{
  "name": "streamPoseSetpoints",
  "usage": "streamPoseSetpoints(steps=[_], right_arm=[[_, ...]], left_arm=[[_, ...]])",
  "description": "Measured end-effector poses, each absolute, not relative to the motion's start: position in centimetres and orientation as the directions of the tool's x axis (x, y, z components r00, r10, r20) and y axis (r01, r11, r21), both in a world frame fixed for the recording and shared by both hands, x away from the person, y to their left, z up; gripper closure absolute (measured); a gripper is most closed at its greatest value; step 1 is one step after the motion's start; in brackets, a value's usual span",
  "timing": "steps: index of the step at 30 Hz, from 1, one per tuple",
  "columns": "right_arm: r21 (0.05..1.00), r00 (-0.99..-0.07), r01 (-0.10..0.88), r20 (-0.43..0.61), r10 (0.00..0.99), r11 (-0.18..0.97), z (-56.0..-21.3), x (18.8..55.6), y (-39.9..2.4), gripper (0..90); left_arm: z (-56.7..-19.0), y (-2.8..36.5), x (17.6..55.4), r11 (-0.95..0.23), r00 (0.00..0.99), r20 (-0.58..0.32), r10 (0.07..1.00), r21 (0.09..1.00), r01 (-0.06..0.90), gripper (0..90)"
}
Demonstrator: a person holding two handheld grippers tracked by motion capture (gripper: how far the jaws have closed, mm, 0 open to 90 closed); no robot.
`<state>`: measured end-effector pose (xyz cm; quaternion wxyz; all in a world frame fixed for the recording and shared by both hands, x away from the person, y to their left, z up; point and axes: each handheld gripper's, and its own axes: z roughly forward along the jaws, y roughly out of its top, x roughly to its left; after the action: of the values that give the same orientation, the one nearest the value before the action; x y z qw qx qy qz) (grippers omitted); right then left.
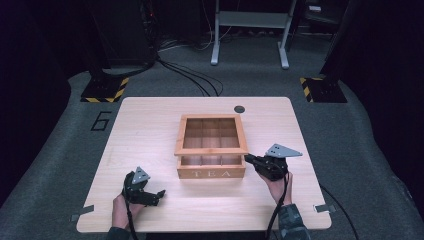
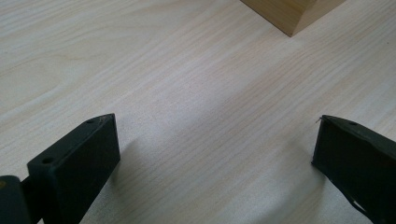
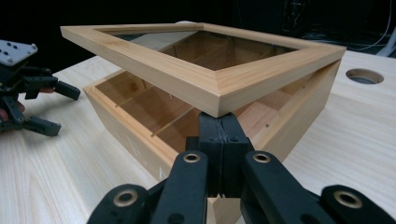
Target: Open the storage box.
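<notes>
My left gripper (image 1: 159, 194) sits jaws apart near the table's (image 1: 150, 120) front-left corner, bare wood around. Mid-table, the tea box (image 1: 211, 170); its lid (image 3: 205, 70) is propped by my right gripper (image 3: 219, 122), jaws together, tips hidden beneath.

A wooden tea box (image 1: 211, 172), the word "TEA" on its front face, sits near the middle of the pale wooden bench (image 1: 150, 210), just in front of the bench's round cable hole (image 1: 239, 109). Thin slats divide its interior into compartments. Its lid (image 1: 210, 149), a wooden frame around a clear pane, is hinged along the side nearer that hole and stands partly raised, its front edge lifted clear of the box's rim, its front right corner resting above the pressed-together fingers (image 3: 219, 135) of the right gripper (image 1: 248, 159).
</notes>
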<state>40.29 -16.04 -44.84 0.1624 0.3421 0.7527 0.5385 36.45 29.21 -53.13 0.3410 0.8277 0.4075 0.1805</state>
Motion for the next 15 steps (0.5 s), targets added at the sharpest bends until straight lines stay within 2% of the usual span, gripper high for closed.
streamPoseSetpoints(steps=[15], right_arm=[[0.932, -0.716, 0.309, 0.095, 0.692, 0.191, -42.9, 40.9, -16.0, 89.7]], left_arm=[[-53.1, 29.2, 36.4, -0.434, 0.604, 0.019, 0.797, 0.712, 0.552, 0.3]])
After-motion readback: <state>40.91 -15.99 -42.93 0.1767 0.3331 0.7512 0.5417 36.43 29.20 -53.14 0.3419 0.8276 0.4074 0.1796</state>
